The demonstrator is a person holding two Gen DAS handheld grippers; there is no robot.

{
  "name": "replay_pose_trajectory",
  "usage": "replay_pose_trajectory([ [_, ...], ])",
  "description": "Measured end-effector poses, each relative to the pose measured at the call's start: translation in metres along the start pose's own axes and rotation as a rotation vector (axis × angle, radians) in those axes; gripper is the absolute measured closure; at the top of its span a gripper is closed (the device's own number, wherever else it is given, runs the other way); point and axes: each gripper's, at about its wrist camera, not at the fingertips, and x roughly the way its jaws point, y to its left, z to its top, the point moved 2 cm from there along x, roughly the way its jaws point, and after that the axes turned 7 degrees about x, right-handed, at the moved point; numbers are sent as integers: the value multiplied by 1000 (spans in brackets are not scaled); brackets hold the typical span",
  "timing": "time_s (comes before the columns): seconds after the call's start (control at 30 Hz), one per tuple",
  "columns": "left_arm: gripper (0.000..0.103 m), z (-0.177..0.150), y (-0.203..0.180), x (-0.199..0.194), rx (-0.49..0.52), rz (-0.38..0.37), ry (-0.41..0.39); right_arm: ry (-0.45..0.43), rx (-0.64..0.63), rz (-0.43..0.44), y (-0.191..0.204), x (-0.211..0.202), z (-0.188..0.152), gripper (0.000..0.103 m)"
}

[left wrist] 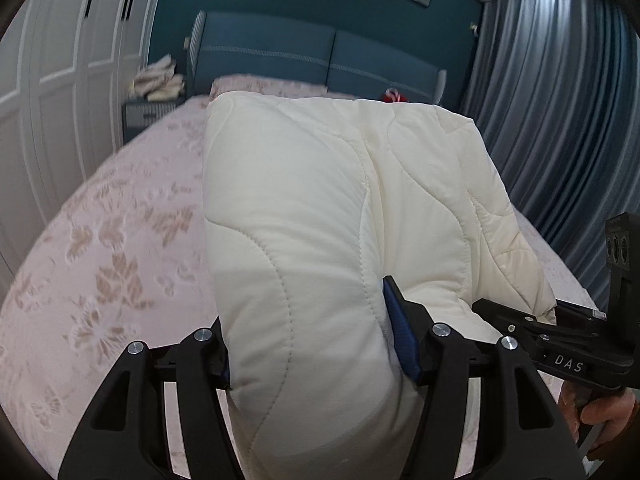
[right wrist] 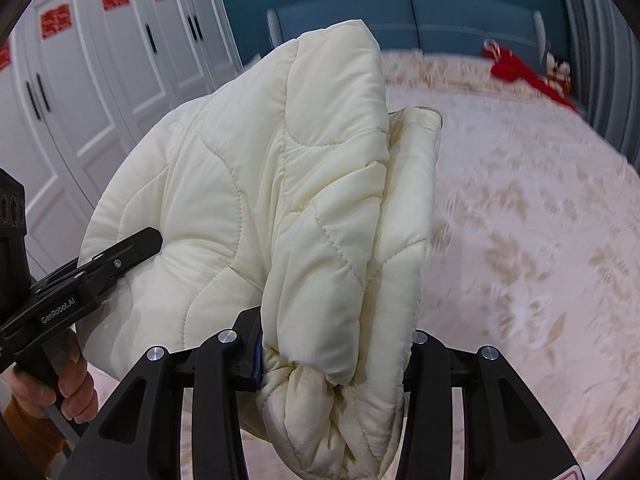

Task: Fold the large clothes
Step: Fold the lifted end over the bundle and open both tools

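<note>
Both tongs are clamped on a cream quilted coat, which is lifted off the bed and hangs between them.

The left tongs pinch a thick padded fold at 6 o'clock of their view, jaws spread fairly wide by the bulk. The blue pad on the right finger presses into the fabric. The right tongs grip a bunched, rolled edge, also at 6 o'clock, with several layers crushed together between the jaws. In the left view the right tongs come in from 4 o'clock. In the right view the left tongs come in from 8 o'clock, so the two stand near each other.

As for progress, the coat already looks doubled over, with padded layers lying against each other and a sleeve or hem tucked along the side at about 1 o'clock. How many folds are done cannot be told. It has yet to be laid flat on the bed and squared off, and it may need a further fold.

A red item lies near the headboard at 1 o'clock, well apart from the coat.
</note>
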Motion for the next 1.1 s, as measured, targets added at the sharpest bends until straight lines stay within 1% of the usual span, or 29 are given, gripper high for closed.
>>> replay_pose_trajectory([
  [0.13, 45, -27, 13, 36, -20, -7, 69, 73, 35, -17, -12, 42, -22, 62],
  [0.2, 45, -43, 18, 53, -32, -10, 121, 117, 63, -20, -18, 58, -34, 61],
  [0.27, 41, -60, 23, 70, -57, -14, 188, 175, 94, -21, -24, 77, -50, 56],
  [0.3, 36, -71, 27, 78, -81, -16, 228, 209, 121, -23, -30, 85, -58, 48],
  [0.33, 31, -78, 30, 78, -105, -13, 235, 217, 152, -10, -37, 87, -65, 42],
  [0.37, 29, -81, 31, 74, -113, -5, 228, 217, 174, 8, -42, 85, -69, 40],
  [0.4, 25, -82, 29, 66, -110, 13, 223, 217, 180, 15, -44, 81, -72, 35],
  [0.5, 20, -78, 22, 43, -69, 78, 230, 230, 167, 24, -49, 55, -75, 34],
  [0.6, 19, -69, 14, 14, 7, 220, 272, 219, 150, 6, -57, 18, -74, 34],
  [0.63, 19, -66, 10, 3, 28, 269, 287, 211, 138, -9, -58, 7, -71, 34],
  [0.67, 19, -63, 6, -6, 37, 300, 292, 192, 107, -38, -55, -10, -70, 34],
  [0.7, 19, -58, 0, -16, 42, 327, 291, 178, 81, -55, -52, -18, -66, 39],
  [0.73, 19, -54, -6, -26, 43, 348, 283, 160, 32, -71, -43, -28, -62, 56],
  [0.8, 19, -48, -15, -38, 39, 375, 271, 150, -60, -105, -23, -35, -52, 75],
  [0.83, 19, -47, -23, -42, 40, 389, 271, 146, -84, -111, -18, -34, -49, 84],
  [0.87, 19, -46, -26, -41, 46, 400, 274, 142, -126, -121, -6, -32, -46, 90],
  [0.9, 19, -46, -30, -41, 54, 415, 278, 144, -157, -140, 0, -27, -44, 98],
  [0.97, 19, -47, -35, -36, 63, 433, 292, 160, -228, -192, 14, -14, -45, 100],
  [1.1, 19, -55, -39, -19, 58, 439, 344, 227, -244, -244, 16, 12, -50, 101],
])
